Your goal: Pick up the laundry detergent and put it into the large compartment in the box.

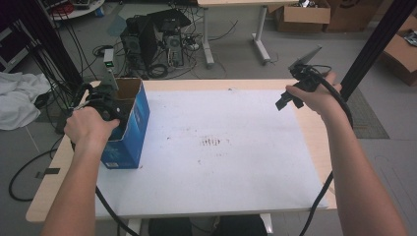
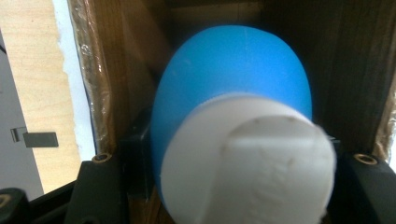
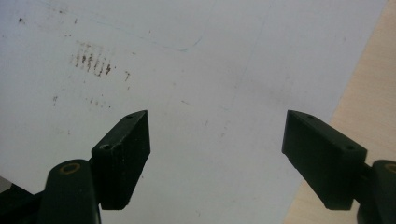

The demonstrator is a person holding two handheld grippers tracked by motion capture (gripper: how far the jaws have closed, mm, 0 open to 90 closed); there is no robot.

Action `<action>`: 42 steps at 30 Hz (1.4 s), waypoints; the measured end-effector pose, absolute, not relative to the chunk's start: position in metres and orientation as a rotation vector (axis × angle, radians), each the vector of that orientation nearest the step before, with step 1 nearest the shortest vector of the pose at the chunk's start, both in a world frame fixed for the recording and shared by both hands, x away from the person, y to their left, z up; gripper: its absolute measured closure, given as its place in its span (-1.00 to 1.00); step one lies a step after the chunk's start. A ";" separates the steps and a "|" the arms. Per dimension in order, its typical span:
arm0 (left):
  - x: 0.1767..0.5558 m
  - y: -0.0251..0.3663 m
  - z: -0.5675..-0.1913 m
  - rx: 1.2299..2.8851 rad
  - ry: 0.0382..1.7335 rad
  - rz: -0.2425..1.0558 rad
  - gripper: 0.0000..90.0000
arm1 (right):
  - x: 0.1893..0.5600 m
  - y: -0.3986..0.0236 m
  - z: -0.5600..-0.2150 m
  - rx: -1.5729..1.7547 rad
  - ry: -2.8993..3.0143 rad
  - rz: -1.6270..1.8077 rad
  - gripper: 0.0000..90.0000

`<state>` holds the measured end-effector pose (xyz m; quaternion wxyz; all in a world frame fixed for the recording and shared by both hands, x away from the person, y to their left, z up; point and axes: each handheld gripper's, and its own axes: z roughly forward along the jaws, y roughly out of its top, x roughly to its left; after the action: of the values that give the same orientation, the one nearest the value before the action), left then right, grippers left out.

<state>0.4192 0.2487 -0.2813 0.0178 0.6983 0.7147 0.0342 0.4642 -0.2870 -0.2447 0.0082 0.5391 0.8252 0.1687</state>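
Note:
A blue cardboard box [image 1: 129, 132] stands open-topped at the table's left edge. My left gripper [image 1: 105, 105] reaches down into it from above. In the left gripper view, a rounded blue object with a white cap [image 2: 233, 93] sits between the jaws of my left gripper [image 2: 238, 154], which is shut on it, with the box's brown inner walls [image 2: 130, 70] around it. My right gripper [image 1: 287, 101] hovers over the far right of the white sheet [image 1: 221, 162]. Its jaws stand wide apart in the right gripper view [image 3: 217, 116], with nothing between them.
Dark smudges [image 1: 211, 142] mark the sheet's middle. The wooden table edge [image 3: 369, 93] runs just right of my right gripper. Computer towers and cables [image 1: 152, 39] lie on the floor behind the table, a black post [image 1: 373, 44] rises at right, and a white cloth [image 1: 17, 98] lies at left.

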 end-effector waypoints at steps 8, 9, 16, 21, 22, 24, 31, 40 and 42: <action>0.419 0.249 -0.282 2.176 2.219 0.106 -0.17 | 0.464 -0.287 -0.246 1.688 2.581 0.527 -0.47; 0.419 0.249 -0.282 2.176 2.220 0.108 -0.17 | 0.464 -0.288 -0.246 1.688 2.579 0.528 -0.47; 0.420 0.246 -0.282 2.177 2.224 0.111 -0.17 | 0.463 -0.288 -0.246 1.690 2.579 0.534 -0.47; 0.420 0.245 -0.282 2.185 2.224 0.109 -0.18 | 0.463 -0.289 -0.246 1.695 2.577 0.536 -0.47; 0.419 0.245 -0.282 2.183 2.225 0.110 -0.18 | 0.463 -0.289 -0.245 1.692 2.577 0.537 -0.47; 0.419 0.244 -0.282 2.186 2.224 0.113 -0.18 | 0.462 -0.290 -0.245 1.691 2.577 0.538 -0.47; 0.419 0.244 -0.281 2.180 2.227 0.095 -0.30 | 0.462 -0.290 -0.246 1.690 2.578 0.540 -0.47; 0.416 0.243 -0.273 2.195 2.216 0.115 -0.37 | 0.462 -0.289 -0.246 1.685 2.583 0.545 -0.47; 0.415 0.242 -0.270 2.206 2.218 0.132 -0.42 | 0.463 -0.289 -0.246 1.684 2.585 0.547 -0.47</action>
<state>0.4147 0.2422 -0.2703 0.0054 0.7045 0.7084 0.0421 0.4625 -0.2886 -0.2460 0.0041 0.5374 0.8250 0.1746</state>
